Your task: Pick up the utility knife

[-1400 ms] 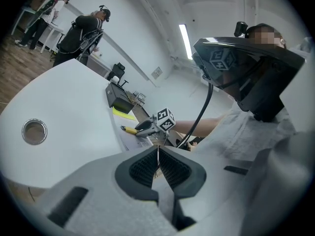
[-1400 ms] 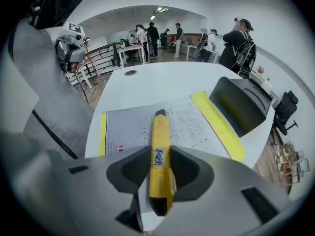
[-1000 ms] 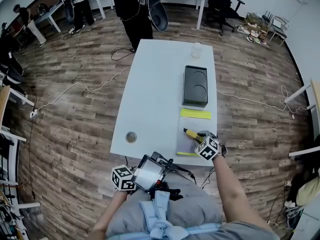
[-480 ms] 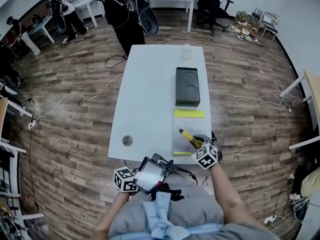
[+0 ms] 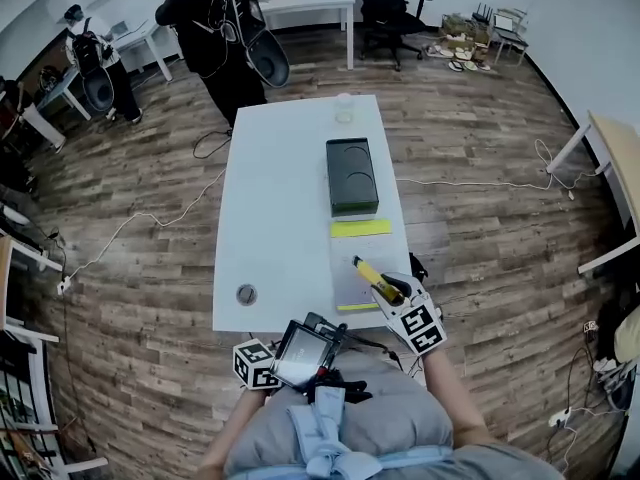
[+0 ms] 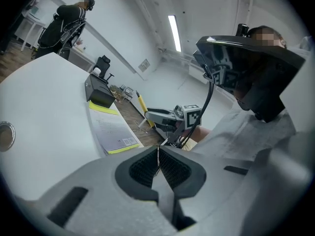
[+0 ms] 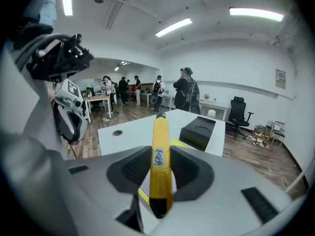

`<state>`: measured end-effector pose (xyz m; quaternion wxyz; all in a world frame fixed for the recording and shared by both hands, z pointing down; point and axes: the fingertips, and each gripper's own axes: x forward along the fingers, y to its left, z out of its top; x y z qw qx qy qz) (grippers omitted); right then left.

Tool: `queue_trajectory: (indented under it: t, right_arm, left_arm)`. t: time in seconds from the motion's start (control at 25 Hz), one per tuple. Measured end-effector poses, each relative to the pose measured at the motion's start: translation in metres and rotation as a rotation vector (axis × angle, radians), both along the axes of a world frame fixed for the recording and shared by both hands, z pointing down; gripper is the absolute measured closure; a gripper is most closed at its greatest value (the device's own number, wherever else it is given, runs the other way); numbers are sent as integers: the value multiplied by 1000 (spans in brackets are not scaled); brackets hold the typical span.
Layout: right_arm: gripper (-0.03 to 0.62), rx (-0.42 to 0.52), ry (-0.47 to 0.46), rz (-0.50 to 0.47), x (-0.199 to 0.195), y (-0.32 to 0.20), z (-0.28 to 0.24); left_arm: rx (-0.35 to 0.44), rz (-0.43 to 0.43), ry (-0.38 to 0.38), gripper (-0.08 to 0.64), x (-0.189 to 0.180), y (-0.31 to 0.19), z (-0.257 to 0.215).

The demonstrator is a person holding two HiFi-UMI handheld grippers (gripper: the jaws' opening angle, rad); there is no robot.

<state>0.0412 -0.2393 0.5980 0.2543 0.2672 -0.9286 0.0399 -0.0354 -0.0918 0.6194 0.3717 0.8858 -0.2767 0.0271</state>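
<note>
The yellow utility knife [image 5: 369,274] is clamped between the jaws of my right gripper [image 5: 392,293] and sticks out over the near right edge of the white table [image 5: 280,218]. In the right gripper view the knife [image 7: 160,161] runs straight out between the dark pads [image 7: 135,168], raised above the tabletop. My left gripper [image 5: 285,360] hangs low by the person's lap, off the table's near edge. In the left gripper view its jaws [image 6: 158,165] are pressed together with nothing between them, and the knife [image 6: 142,107] shows beyond them.
A yellow-edged paper sheet [image 5: 357,253] lies under the knife, and a black box [image 5: 352,176] stands behind it. A clear cup [image 5: 344,107] is at the far end, and a round grommet [image 5: 246,294] near the left front. People stand beyond the table [image 5: 215,28].
The right gripper keeps hold of the knife and has drawn slightly back toward the person. The head view has shifted. The left gripper stays by the lap.
</note>
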Motion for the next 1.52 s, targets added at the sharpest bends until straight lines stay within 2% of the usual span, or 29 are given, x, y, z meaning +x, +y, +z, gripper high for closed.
queue_trajectory:
  t: [0.2,0.56,0.68,0.88,1.28,1.52]
  right_arm:
    - [469,-9,-128,39,9,6,-25]
    - [469,6,-201,37,5,8,-39]
    - [469,32,-228,16,2,8,-44]
    - [469,43,-341,-43,-10,18,-63]
    - [469,33,-503,-97,-22,30,-95]
    - [469,-4,-621,-129,-23,35,-113]
  left_arm:
    - [-3,38,-17,543,11,-5,0]
    - [-3,39,-34,543,14,-6,-6]
    - [5,38,-42,543,12,-6,-3]
    - [-9,34,-46,543,6,-1,1]
    - [-18,59,-47,543,1,2,2]
    - [-21,68,-43,543,3,3,2]
